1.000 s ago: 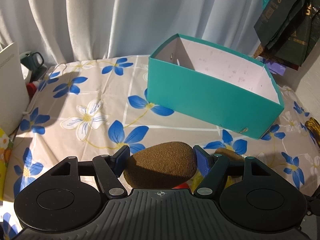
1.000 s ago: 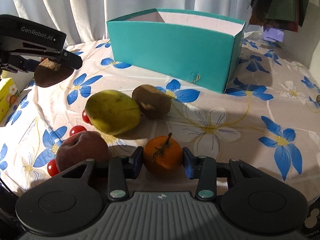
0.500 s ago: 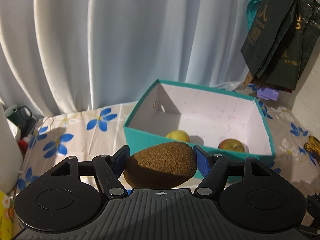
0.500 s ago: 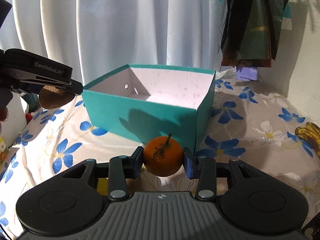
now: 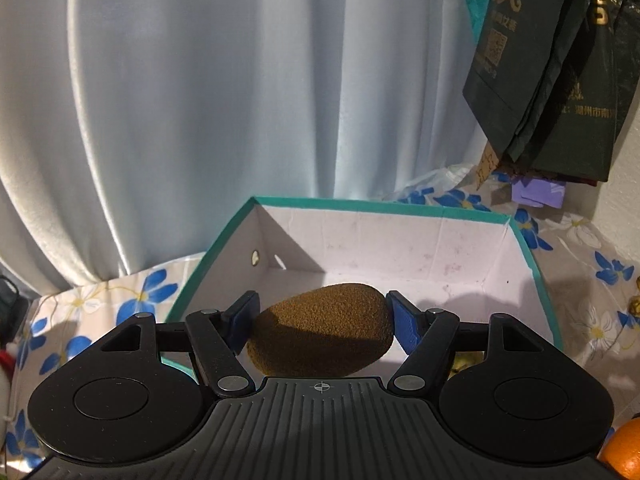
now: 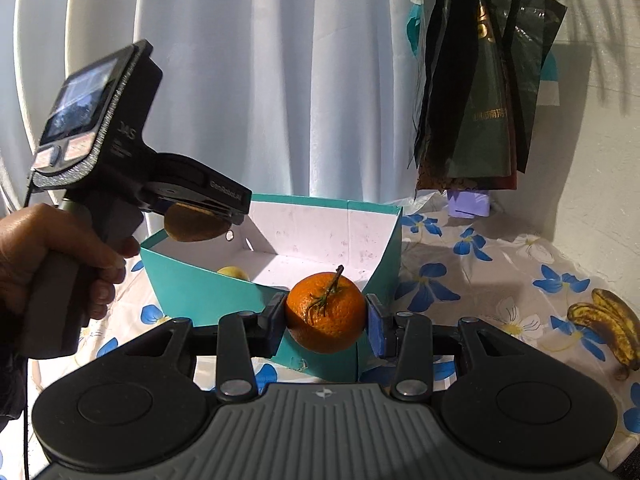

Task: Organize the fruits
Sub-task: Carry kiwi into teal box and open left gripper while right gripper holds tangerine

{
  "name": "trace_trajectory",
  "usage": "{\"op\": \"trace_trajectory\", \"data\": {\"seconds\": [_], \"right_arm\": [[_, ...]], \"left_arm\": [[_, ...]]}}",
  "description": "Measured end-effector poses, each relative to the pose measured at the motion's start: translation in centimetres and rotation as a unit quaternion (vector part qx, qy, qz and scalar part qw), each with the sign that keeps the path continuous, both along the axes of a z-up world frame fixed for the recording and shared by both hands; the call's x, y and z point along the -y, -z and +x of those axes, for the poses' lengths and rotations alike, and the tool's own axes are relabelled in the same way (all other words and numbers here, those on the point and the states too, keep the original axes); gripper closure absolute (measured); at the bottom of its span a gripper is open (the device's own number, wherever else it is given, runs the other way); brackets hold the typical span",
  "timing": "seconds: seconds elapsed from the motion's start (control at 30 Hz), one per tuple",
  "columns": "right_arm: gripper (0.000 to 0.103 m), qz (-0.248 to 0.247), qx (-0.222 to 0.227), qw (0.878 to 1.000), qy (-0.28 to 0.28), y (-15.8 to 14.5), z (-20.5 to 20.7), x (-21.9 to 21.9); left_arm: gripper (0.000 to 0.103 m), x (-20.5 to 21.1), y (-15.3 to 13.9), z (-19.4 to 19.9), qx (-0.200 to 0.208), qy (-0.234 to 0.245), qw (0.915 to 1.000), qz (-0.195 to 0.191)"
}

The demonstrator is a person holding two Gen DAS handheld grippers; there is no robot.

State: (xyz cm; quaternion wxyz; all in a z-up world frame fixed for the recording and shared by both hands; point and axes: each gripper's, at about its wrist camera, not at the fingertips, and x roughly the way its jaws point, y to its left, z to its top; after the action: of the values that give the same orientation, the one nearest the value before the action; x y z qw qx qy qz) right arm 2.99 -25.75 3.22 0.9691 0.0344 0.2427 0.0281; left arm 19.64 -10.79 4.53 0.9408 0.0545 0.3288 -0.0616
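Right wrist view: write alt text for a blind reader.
The right hand-held gripper clamps an orange in front of an open teal box. On the left, the left hand-held gripper holds a kiwi above the box; bananas lie on the floral tablecloth.

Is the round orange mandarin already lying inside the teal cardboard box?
No, the round orange mandarin is clamped in the right gripper, outside the teal cardboard box.

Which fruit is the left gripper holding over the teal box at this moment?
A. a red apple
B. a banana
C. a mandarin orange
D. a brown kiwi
D: the left gripper is shut on the fuzzy brown kiwi, above the open teal box; the mandarin orange is in the right gripper.
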Motion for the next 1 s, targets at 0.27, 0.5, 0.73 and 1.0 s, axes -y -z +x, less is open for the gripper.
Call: {"op": "trace_trajectory", "data": {"seconds": [0.27,0.5,0.73,1.0], "right_arm": [[0.062,0.000,0.002,1.000,0.014,0.4,0.4,0.9],[0.062,-0.001,0.002,1.000,0.017,0.6,0.8,1.1],[0.062,0.000,0.002,1.000,0.021,0.6,0.9,1.1],[0.062,0.003,0.001,1.000,0.026,0.7,1.2,1.3]], "left_arm": [[0.029,1.6,2.7,2.5,-0.025,0.010,0.9993,0.026],[0.029,2.6,4.5,3.8,-0.046,0.021,0.9980,0.039],[0.029,2.9,6.0,4.6,-0.065,0.023,0.9966,0.044],[0.029,3.3,6.2,5.3,-0.068,0.024,0.9959,0.055]]}}
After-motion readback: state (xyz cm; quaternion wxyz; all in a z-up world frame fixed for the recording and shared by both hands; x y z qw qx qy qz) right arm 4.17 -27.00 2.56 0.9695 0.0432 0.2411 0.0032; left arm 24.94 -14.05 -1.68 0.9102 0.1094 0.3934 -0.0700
